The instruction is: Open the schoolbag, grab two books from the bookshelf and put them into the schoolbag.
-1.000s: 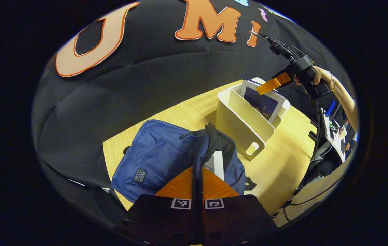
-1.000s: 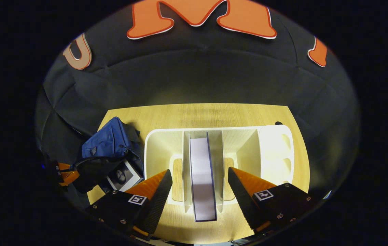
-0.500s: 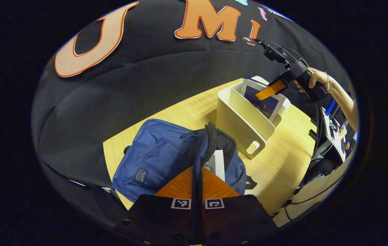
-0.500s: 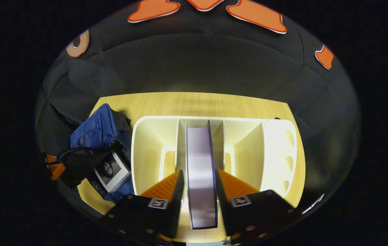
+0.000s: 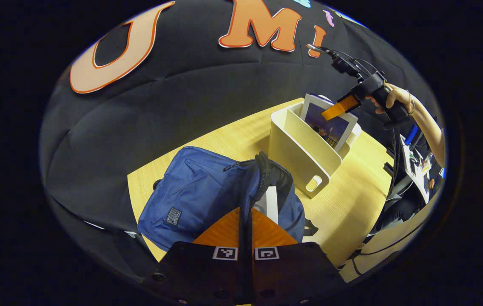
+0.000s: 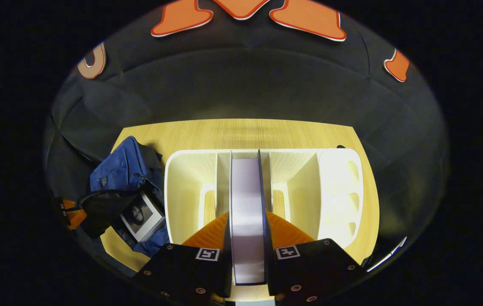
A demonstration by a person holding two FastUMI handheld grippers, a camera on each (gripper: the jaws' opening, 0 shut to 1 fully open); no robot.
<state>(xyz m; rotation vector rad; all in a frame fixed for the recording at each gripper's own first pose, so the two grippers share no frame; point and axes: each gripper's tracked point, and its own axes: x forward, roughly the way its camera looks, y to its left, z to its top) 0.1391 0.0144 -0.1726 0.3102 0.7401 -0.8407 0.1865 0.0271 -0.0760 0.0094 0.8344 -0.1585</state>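
My right gripper is clamped on the second book, one finger on each cover, the book's top edge running straight up between them. The book stands upright in the narrow middle slot of the bookshelf, so gripping from above across its thickness is the only clean hold; the dividers sit just beside both covers. In the left gripper view the same book pokes above the bookshelf rim, with the right gripper on its upper edge and the person's hand behind it.

My left gripper is closed on the rim of the schoolbag opening, fingers together with the fabric edge between them. My guess is it's there to keep the mouth propped open for loading. The first book is already in the schoolbag, cover showing at the mouth, also visible as a pale edge past my left fingers.

Room to move: nothing above the shelf, so a straight lift looks free; the slot is tight sideways, and tilting early could catch a divider. The table between shelf and bag is bare, the two nearly touching. The bag mouth is partly taken by the first book, so the open side is the target.
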